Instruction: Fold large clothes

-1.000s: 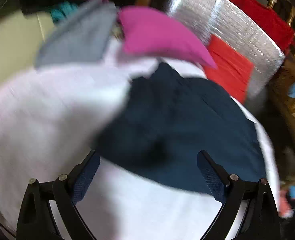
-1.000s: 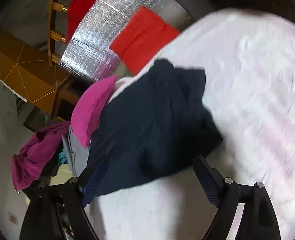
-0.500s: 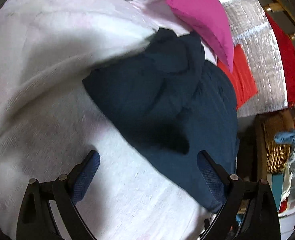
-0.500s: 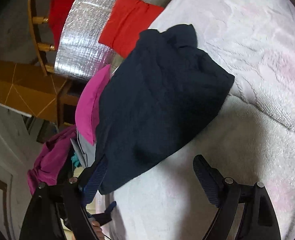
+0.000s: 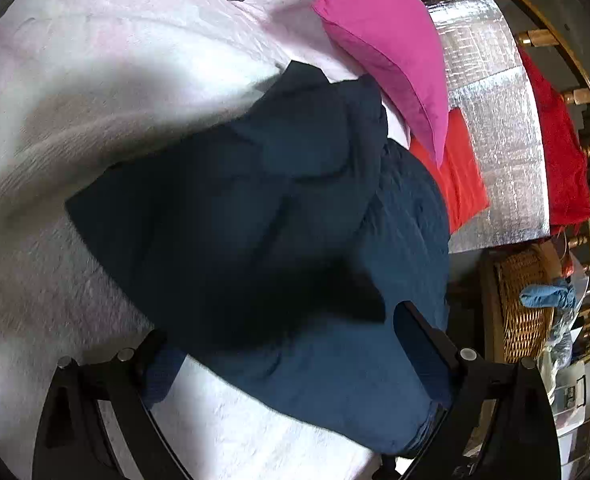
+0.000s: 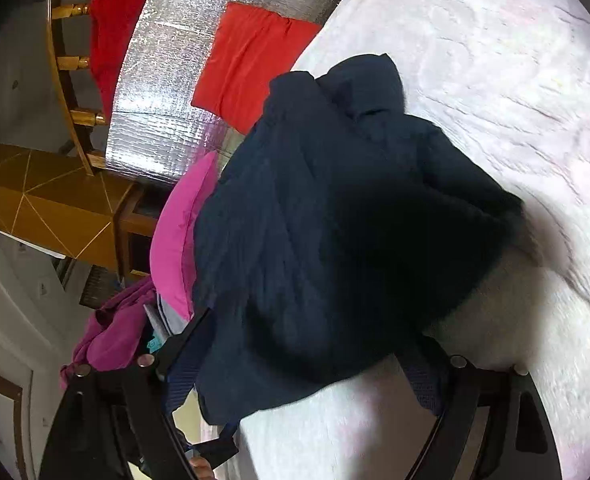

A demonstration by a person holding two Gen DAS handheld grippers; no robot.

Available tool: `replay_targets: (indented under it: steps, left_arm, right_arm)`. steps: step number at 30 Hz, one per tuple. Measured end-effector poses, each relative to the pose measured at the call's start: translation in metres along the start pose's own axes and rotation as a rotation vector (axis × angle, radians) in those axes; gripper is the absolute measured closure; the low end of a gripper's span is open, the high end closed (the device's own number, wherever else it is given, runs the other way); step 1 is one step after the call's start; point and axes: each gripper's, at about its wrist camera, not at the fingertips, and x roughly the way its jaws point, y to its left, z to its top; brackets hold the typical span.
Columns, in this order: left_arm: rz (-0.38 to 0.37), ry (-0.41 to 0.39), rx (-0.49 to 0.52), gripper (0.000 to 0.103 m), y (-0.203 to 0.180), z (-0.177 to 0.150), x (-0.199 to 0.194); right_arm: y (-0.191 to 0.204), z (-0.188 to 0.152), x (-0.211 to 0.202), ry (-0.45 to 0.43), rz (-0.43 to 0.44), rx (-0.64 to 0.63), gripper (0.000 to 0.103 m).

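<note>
navy garment on white blanket, both hand-held grippers wide apart w/ nothing gripped

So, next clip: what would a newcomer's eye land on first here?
The dark navy garment, crumpled in a heap on the white fleecy blanket, fills the middle of both views, with the wide-open left claw and right claw close in front of it. Next come the colours beside it: a magenta pillow at the blanket's edge, and a folded red cloth lying on a silver foil sheet.
</note>
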Motion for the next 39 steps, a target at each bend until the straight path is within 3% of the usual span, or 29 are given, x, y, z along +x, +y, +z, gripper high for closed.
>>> replay_targets:
  steps: [10,13,15,17,20,28,39]
  left_arm:
    - [-0.019,-0.051,-0.013,0.007,0.001,0.008,0.004]
    - [-0.003,-0.072,-0.001,0.017,0.001,0.007,0.002]
    - [0.007,-0.084,0.004,0.027,0.005,0.005,-0.002]
    - [0.001,-0.09,-0.006,0.035,0.009,0.007,-0.003]
    - [-0.016,-0.09,-0.021,0.047,0.013,0.009,-0.002]
    - [-0.016,-0.09,0.018,0.068,0.008,0.011,-0.005]
    - [-0.019,-0.081,0.063,0.076,0.013,-0.003,-0.034]
  right_arm:
    - [0.011,0.015,0.023,-0.135,-0.067,0.054,0.011]
    - [0.014,0.018,0.027,-0.172,-0.089,0.061,0.012]
    - [0.015,0.02,0.028,-0.186,-0.116,0.067,0.019]
    - [0.012,0.022,0.03,-0.182,-0.147,0.07,0.043]
    - [0.007,0.024,0.029,-0.165,-0.134,0.048,0.052]
    - [0.014,0.021,0.018,-0.15,-0.144,-0.034,0.068]
    - [0.021,0.009,-0.011,-0.138,-0.157,-0.087,0.071]
